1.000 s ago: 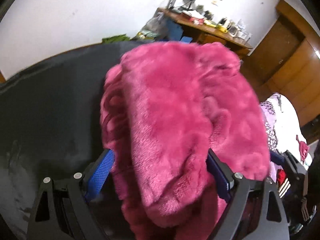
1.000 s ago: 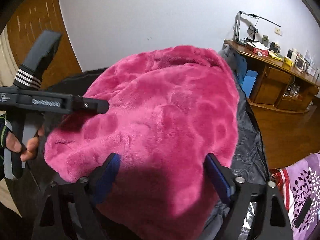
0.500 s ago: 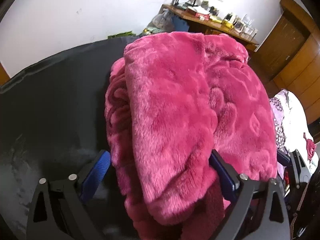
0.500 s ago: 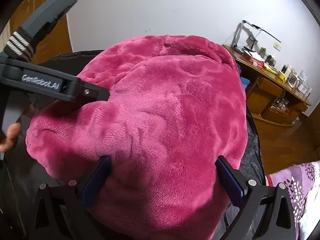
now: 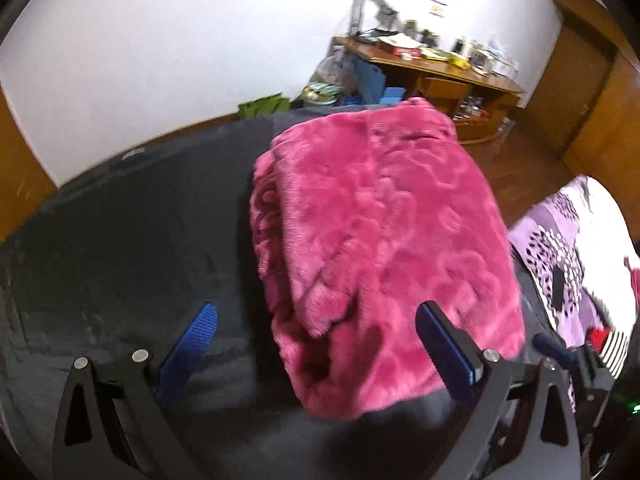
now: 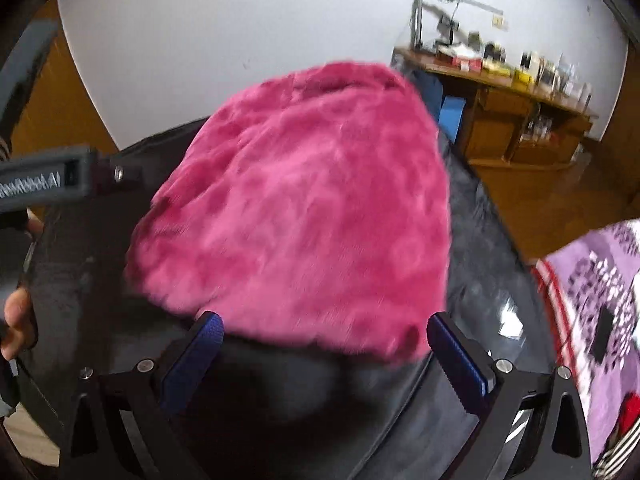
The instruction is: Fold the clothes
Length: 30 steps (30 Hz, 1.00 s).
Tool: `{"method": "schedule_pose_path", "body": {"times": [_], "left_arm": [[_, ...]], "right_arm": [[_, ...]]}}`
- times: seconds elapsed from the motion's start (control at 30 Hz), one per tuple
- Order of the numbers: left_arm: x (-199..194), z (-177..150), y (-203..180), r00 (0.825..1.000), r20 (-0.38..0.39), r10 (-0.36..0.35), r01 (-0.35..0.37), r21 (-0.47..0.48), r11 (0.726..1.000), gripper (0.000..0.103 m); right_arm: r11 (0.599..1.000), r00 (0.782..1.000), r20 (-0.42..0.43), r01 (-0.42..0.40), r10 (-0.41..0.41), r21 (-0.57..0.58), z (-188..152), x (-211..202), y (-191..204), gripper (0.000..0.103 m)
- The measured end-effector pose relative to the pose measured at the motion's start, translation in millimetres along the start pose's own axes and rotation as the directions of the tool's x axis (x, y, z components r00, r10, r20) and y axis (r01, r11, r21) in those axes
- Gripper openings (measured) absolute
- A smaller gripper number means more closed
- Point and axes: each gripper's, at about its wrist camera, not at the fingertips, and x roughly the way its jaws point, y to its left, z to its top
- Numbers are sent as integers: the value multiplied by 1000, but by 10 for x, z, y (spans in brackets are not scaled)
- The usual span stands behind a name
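A folded pink fleece garment (image 5: 376, 240) lies on a black table (image 5: 120, 240). It also shows in the right wrist view (image 6: 304, 216). My left gripper (image 5: 320, 344) is open, just short of the garment's near edge, and holds nothing. My right gripper (image 6: 324, 344) is open and empty, just short of the near edge too. The left gripper's body (image 6: 48, 180) shows at the left of the right wrist view, beside the garment.
A purple patterned cloth (image 5: 568, 248) lies to the right of the table, also in the right wrist view (image 6: 600, 304). A wooden desk (image 5: 432, 76) with clutter stands at the far wall. A wooden door (image 5: 592, 92) is at the right.
Both grippers have drawn back from the garment. It filled the space between the jaws before; now it lies flat on the table ahead of the open fingers.
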Motion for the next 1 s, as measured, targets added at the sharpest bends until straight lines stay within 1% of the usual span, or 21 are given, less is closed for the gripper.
{"method": "schedule_pose_path", "body": {"times": [0.1, 0.17, 0.23, 0.37, 0.5, 0.53, 0.6, 0.77, 0.83, 0.9, 1.0], "left_arm": [[-135, 2, -25, 999, 4, -32, 32, 3, 999, 101], [-242, -11, -12, 996, 6, -86, 86, -5, 996, 101], [-260, -13, -11, 991, 2, -133, 133, 3, 991, 101], [-402, -84, 5, 987, 24, -158, 157, 34, 987, 102], [-490, -181, -27, 989, 50, -140, 137, 65, 988, 102], [-497, -207, -31, 990, 51, -131, 128, 71, 989, 102], [-469, -219, -55, 992, 40, -120, 117, 63, 991, 102], [-489, -238, -57, 998, 31, -56, 55, 14, 998, 102], [-516, -214, -96, 999, 51, -19, 19, -1, 1000, 102], [-572, -199, -146, 997, 76, -4, 6, -25, 1000, 102], [-642, -187, -236, 994, 107, 13, -7, -50, 999, 102]], "right_arm": [[1000, 1000, -26, 4, -3, 30, -117, -19, 74, 103], [999, 999, -31, 20, -18, 51, -163, -84, 107, 103], [997, 999, -32, 36, -34, 70, -191, -147, 133, 103], [994, 998, -14, 70, -69, 85, -177, -277, 230, 103], [991, 992, 1, 123, -124, 48, -191, -390, 367, 103], [991, 992, 1, 126, -126, 47, -201, -401, 375, 103], [991, 992, 1, 126, -126, 51, -224, -412, 383, 103], [994, 994, 2, 106, -106, 41, -220, -426, 351, 103], [995, 996, 10, 93, -93, 24, -190, -440, 315, 103], [997, 997, 18, 80, -79, -13, -163, -474, 267, 103], [995, 996, 34, 81, -79, -50, -144, -526, 158, 103]]}}
